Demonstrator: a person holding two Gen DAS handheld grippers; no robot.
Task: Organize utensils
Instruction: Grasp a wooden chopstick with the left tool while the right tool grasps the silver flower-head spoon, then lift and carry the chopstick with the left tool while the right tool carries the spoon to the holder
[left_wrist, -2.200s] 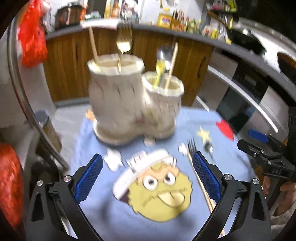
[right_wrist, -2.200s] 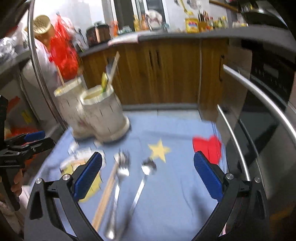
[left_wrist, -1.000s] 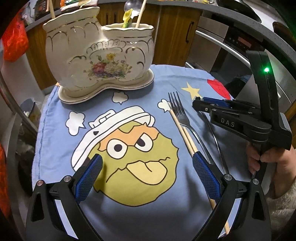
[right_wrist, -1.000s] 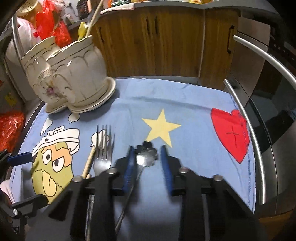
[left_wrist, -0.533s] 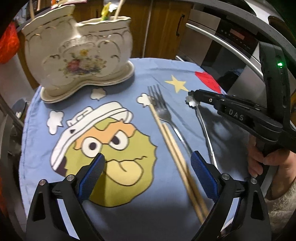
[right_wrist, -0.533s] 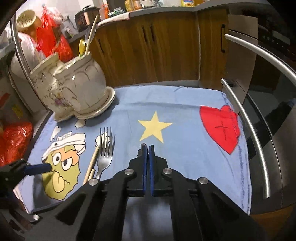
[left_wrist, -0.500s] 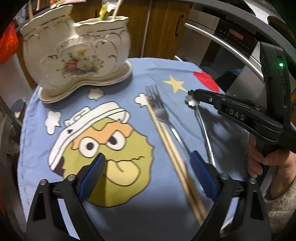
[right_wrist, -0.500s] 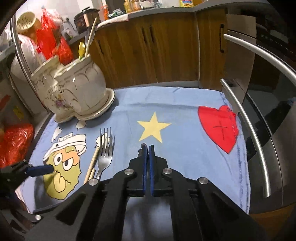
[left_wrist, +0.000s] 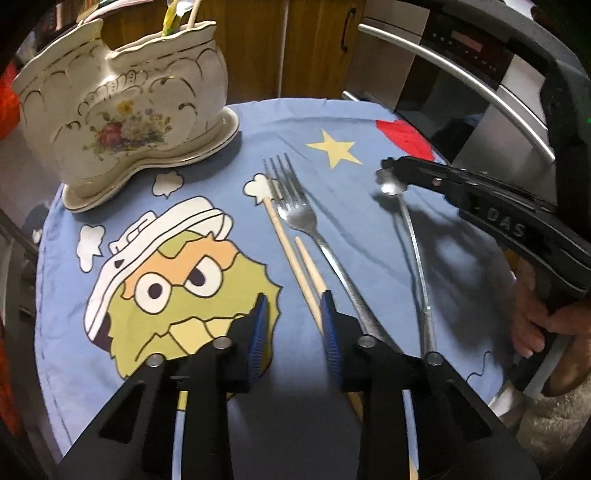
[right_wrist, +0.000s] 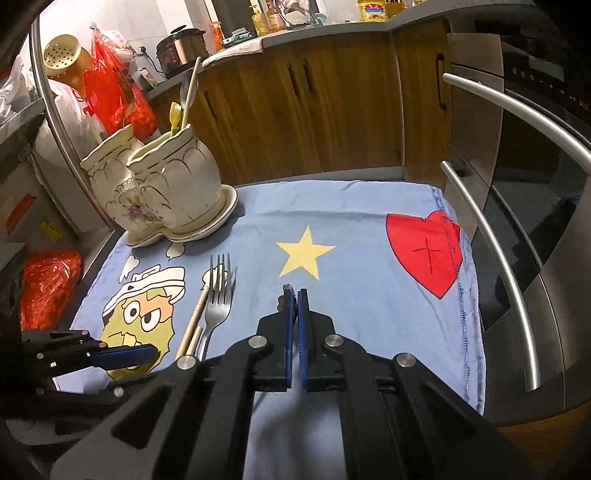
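Spoon (left_wrist: 404, 218) lies near the table's right edge, its flower-shaped end pinched in the clenched right gripper (right_wrist: 294, 295), presumably for lifting to the ceramic holder (left_wrist: 122, 110), while the left gripper (left_wrist: 291, 306), half-parted and empty, straddles the chopsticks (left_wrist: 295, 258) beside the fork (left_wrist: 303, 214).

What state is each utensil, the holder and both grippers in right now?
Right gripper: shut on the flower-ended steel spoon.
Left gripper: open, partly narrowed, above the cloth.
Steel fork: flat on the blue cartoon cloth.
Wooden chopsticks: flat beside fork.
White floral ceramic holder: upright, holding utensils.
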